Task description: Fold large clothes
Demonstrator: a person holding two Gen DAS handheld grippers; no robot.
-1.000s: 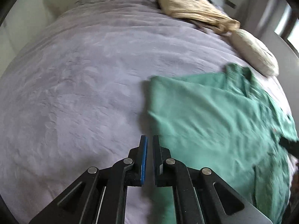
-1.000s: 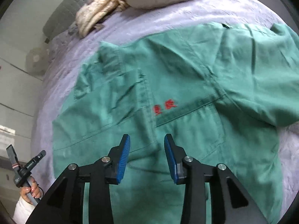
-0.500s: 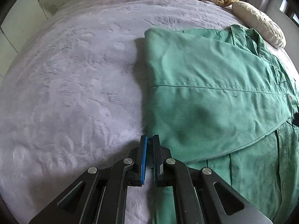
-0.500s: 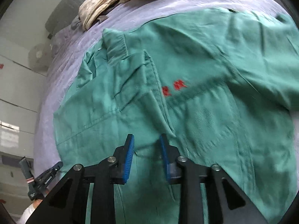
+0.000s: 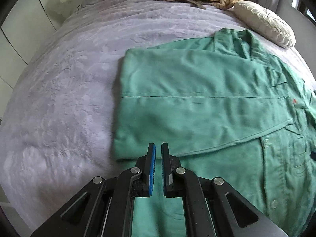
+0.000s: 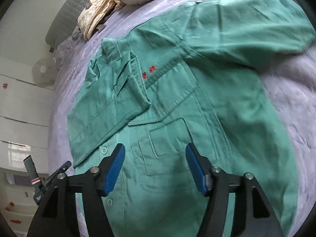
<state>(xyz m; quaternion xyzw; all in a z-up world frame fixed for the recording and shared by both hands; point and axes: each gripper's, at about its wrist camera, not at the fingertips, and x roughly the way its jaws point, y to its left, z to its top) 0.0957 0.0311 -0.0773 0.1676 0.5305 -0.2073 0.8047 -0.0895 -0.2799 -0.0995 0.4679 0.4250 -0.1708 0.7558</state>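
The green shirt (image 6: 177,108) lies on the bed (image 5: 59,98), one side folded in; the sleeve at upper right is still out. The left gripper (image 5: 158,156) is pressed together and empty. The right gripper (image 6: 156,167) has just been opening and stands spread above the shirt, nothing between its jaws.

Bedspread (image 5: 65,102) left of shirt (image 5: 197,102) lies bare — passable.

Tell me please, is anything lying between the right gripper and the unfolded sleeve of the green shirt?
Nothing visible is. The right gripper, jaws just opened and empty, hangs over the shirt; only shirt cloth lies toward the sleeve.
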